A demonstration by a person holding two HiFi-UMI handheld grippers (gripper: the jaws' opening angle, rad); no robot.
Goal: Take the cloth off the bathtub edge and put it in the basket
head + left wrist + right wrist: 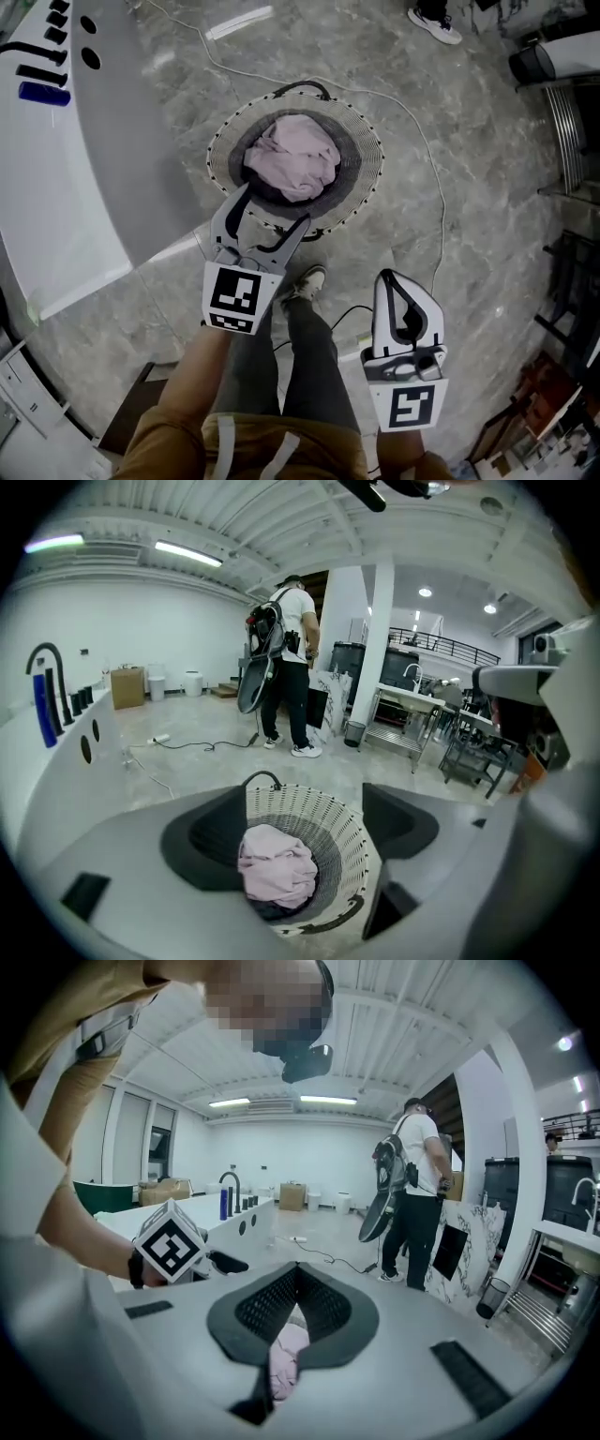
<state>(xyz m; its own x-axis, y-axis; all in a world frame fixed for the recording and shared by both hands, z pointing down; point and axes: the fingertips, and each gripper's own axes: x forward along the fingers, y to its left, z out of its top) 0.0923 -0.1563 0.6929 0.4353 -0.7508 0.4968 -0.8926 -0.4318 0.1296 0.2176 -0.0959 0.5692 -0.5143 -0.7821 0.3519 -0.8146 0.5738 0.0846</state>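
The pink cloth (295,155) lies crumpled inside the round wicker basket (370,155) on the stone floor. My left gripper (275,208) hangs above the basket's near rim, open, with nothing between its fingers. In the left gripper view the cloth (277,866) and basket (352,832) show down between the spread jaws of the left gripper (305,832). My right gripper (387,275) is nearer to me and to the right, away from the basket, shut and empty. The right gripper view has its tips (296,1269) meeting, and a sliver of cloth (286,1354) shows through a gap behind the tips. The white bathtub (56,187) is at the left.
Black taps (37,56) and a blue bottle (44,93) sit on the tub edge. A thin cable (422,141) loops over the floor around the basket. My own leg and shoe (305,281) stand just before it. Another person (286,658) stands farther off. Metal racks (562,112) line the right.
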